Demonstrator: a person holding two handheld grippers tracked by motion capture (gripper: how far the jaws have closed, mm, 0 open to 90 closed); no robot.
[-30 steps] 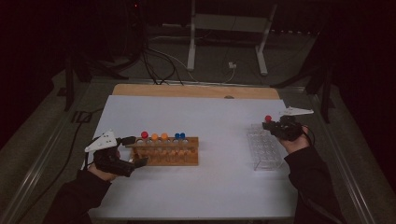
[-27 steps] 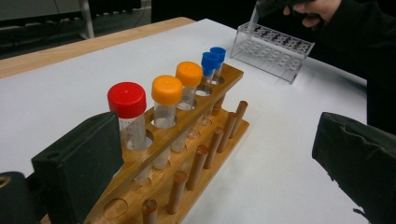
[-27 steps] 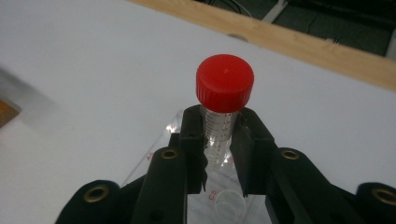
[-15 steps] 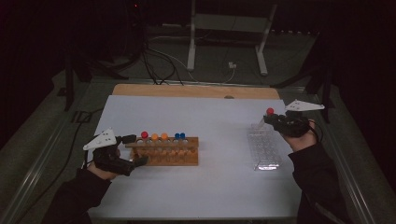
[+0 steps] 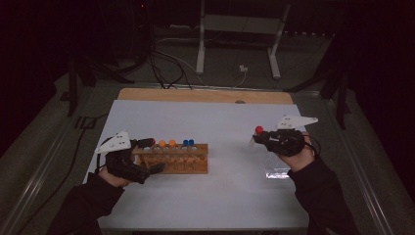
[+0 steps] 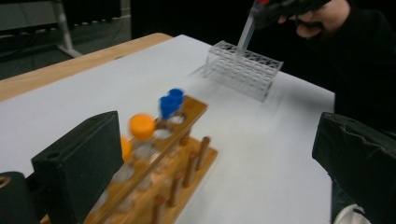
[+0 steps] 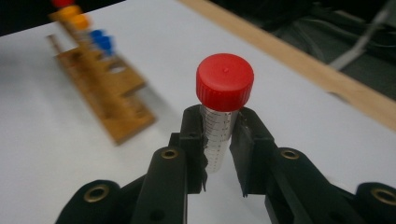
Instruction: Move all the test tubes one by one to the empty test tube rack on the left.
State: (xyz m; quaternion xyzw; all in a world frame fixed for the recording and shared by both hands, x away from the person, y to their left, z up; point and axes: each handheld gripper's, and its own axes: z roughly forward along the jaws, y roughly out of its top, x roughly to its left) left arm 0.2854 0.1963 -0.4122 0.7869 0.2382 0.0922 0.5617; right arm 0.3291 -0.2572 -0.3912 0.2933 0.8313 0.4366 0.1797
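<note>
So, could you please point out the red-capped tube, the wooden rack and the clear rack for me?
Red-capped tube (image 7: pixel 225 81): right gripper view, on its red cap.
Wooden rack (image 5: pixel 188 165): high view, on its front side.
Clear rack (image 6: pixel 252 74): left gripper view, on its near wall.

Left gripper (image 5: pixel 147 155) low at the near-left end of the wooden rack (image 5: pixel 172 159), jaws spread wide with that end of the rack between them, not seen pressing on it; hand (image 5: pixel 115 169) wrapped round the black body, grey three-cornered plate on top, dark-sleeved forearm running back toward the near edge. Right gripper (image 5: pixel 258 138) raised, well to the right of the rack, pointing left toward it; jaws clamped on a red-capped tube (image 7: pixel 220 114) just below the cap; hand (image 5: pixel 295 152) behind, knuckles up, sleeved forearm angling down to the near right.
</note>
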